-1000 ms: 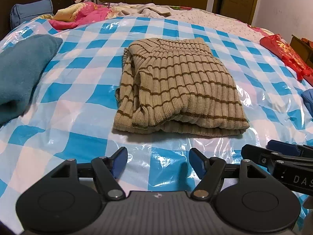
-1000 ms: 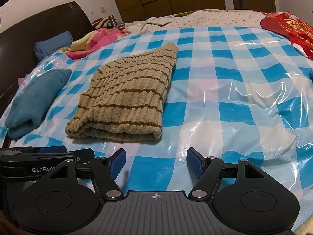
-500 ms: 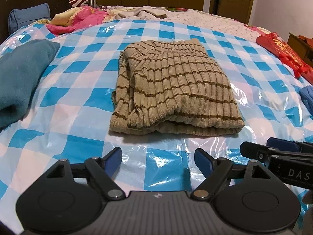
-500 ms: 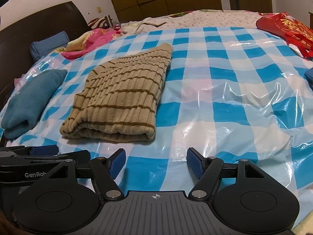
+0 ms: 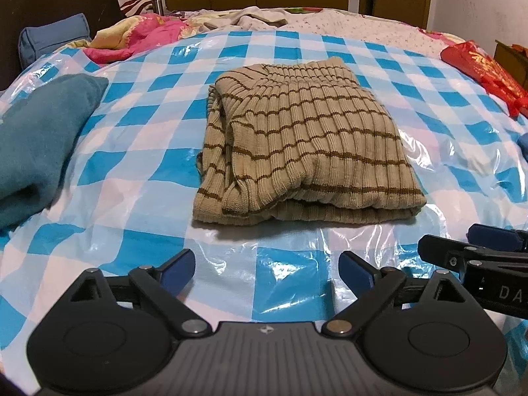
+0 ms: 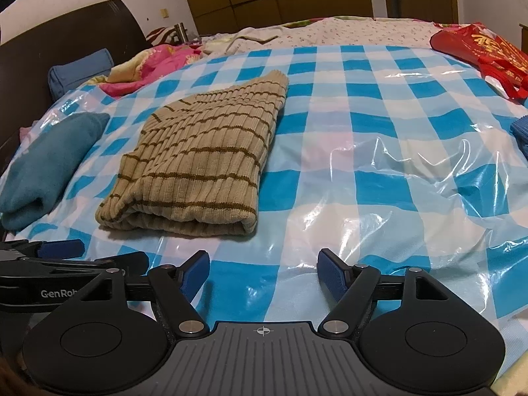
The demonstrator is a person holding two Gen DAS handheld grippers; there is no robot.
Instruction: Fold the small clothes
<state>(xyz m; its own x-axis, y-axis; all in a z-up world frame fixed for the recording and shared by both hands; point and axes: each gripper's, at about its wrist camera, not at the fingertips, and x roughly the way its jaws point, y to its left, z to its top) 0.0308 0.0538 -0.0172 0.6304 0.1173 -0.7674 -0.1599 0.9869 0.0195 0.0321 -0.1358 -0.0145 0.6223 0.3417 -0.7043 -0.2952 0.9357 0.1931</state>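
Note:
A beige knit sweater with brown stripes [image 5: 297, 145] [image 6: 201, 165] lies folded into a thick rectangle on the blue-and-white checked plastic sheet [image 5: 138, 178] [image 6: 363, 138] over the bed. My left gripper [image 5: 267, 270] hovers just in front of the sweater's near edge; its jaws are opening wide and nothing is between them. My right gripper [image 6: 264, 272] hangs to the right of the sweater's near corner, jaws also opening, with only bare sheet between its blue pads. Each gripper shows at the edge of the other's view, the right [image 5: 481, 247] and the left [image 6: 59, 257].
A folded teal garment [image 5: 36, 138] [image 6: 46, 165] lies at the left. Pink bedding [image 5: 138, 36] and a blue pillow [image 5: 49, 38] sit by the dark headboard. A red bag [image 6: 488, 52] lies at the far right, and a blue item [image 6: 521, 132] at the right edge.
The left gripper's jaws have spread noticeably wider. The right gripper's jaws have widened slightly. The sweater lies where it was.

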